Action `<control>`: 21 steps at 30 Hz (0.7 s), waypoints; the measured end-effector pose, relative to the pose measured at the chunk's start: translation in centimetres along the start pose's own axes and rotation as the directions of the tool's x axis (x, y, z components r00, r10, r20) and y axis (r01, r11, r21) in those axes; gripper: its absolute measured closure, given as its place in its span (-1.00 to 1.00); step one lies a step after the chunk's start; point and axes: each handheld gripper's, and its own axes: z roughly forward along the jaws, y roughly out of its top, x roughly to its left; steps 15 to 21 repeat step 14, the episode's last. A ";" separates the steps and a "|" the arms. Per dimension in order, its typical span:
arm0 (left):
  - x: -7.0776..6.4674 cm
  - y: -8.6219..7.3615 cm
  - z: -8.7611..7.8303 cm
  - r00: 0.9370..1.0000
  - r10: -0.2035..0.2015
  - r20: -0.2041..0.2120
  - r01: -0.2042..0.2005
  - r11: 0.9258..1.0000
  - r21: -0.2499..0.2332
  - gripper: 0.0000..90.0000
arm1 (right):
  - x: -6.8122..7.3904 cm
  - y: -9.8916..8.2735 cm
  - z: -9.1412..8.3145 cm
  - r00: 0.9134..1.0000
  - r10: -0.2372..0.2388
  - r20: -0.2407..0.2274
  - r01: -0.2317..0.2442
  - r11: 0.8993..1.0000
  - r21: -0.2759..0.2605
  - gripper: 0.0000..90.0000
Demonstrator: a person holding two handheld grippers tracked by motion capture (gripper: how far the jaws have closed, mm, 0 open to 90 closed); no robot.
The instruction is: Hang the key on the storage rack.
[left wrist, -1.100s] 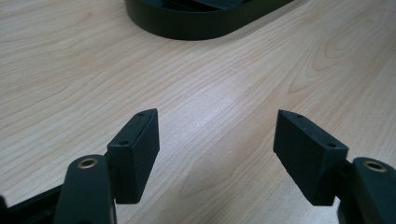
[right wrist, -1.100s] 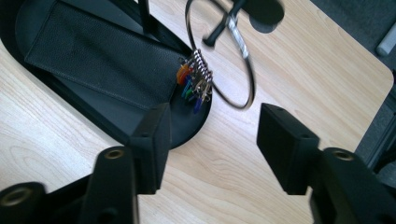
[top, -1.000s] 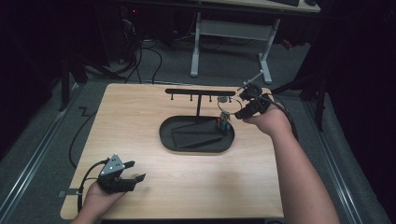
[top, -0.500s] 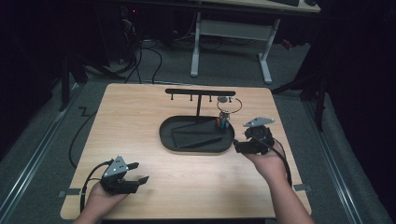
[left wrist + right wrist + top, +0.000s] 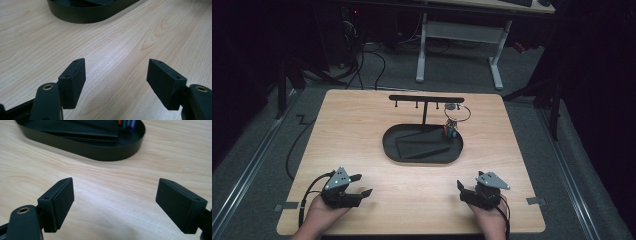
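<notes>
A black oval tray (image 5: 385, 145) sits mid-table, and a T-shaped hook rack (image 5: 426, 99) rises from it. From the rack's right end hangs a key ring (image 5: 457, 112), its coloured tags (image 5: 450, 131) dangling over the tray. My left gripper (image 5: 365, 184) rests at the front left, open and empty. My right gripper (image 5: 460, 191) lies at the front right; its jaws have just been opening and stand wide with nothing between them. The left gripper view has open jaws (image 5: 116, 72) over bare wood with the tray (image 5: 87, 15) beyond. In the right gripper view the jaws (image 5: 115, 192) face the tray (image 5: 100, 152) and the tags (image 5: 127, 123).
The wooden table (image 5: 352, 125) has bare wood around the tray on all sides. A cable (image 5: 294, 150) trails off its left edge. A white desk frame (image 5: 459, 45) stands on the floor behind the table.
My right gripper came away from the key ring at the rack and dropped to the table's front right, jaws spreading. The key ring stays hanging. The left gripper has not moved.
</notes>
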 end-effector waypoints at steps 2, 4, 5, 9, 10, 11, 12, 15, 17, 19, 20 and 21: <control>-0.1 0.0 0.1 1.000 0.002 0.000 -0.002 1.000 0.001 -0.29 | 0.3 0.0 -0.5 0.999 -0.037 0.006 0.038 0.999 -0.026 -0.66; -0.2 0.0 0.2 1.000 0.004 0.000 -0.004 1.000 0.008 -0.29 | 0.2 -0.2 -0.4 0.999 -0.039 0.018 0.039 0.999 -0.012 -0.65; -0.2 0.0 0.1 1.000 0.005 0.000 -0.005 1.000 0.008 -0.29 | 0.0 -0.3 -0.2 1.000 -0.025 0.013 0.025 1.000 -0.002 -0.65; -0.3 0.0 -0.1 1.000 0.006 -0.001 -0.006 1.000 0.003 -0.29 | -0.4 -0.5 0.2 1.000 -0.026 0.017 0.026 1.000 0.010 -0.65; -0.2 -0.1 -0.2 1.000 0.004 -0.002 -0.004 1.000 -0.001 -0.29 | -0.4 -0.5 0.2 1.000 -0.019 0.015 0.019 1.000 0.009 -0.65; -0.2 -0.1 -0.2 1.000 0.004 -0.002 -0.004 1.000 -0.001 -0.29 | -0.3 -0.5 0.2 1.000 -0.017 0.015 0.017 1.000 0.009 -0.65; -0.1 -0.1 -0.3 1.000 0.003 -0.003 -0.003 1.000 0.000 -0.29 | -0.3 -0.5 0.2 1.000 -0.021 0.016 0.021 1.000 0.010 -0.65; -0.1 -0.2 -0.4 1.000 0.001 -0.005 -0.001 1.000 -0.006 -0.29 | -0.3 -0.4 0.3 1.000 -0.022 0.014 0.022 1.000 0.006 -0.65; -0.1 -0.2 -0.4 1.000 0.001 -0.005 -0.001 1.000 -0.006 -0.29 | -0.3 -0.4 0.3 1.000 -0.022 0.014 0.022 1.000 0.006 -0.65; -0.1 -0.2 -0.4 1.000 0.001 -0.005 -0.001 1.000 -0.006 -0.29 | -0.3 -0.4 0.3 1.000 -0.022 0.014 0.022 1.000 0.006 -0.65; -0.1 -0.2 -0.4 1.000 0.001 -0.005 -0.001 1.000 -0.006 -0.29 | -0.3 -0.4 0.3 1.000 -0.022 0.014 0.022 1.000 0.006 -0.65; -0.1 -0.2 -0.4 1.000 0.001 -0.005 -0.001 1.000 -0.006 -0.29 | -0.3 -0.4 0.3 1.000 -0.022 0.014 0.022 1.000 0.006 -0.65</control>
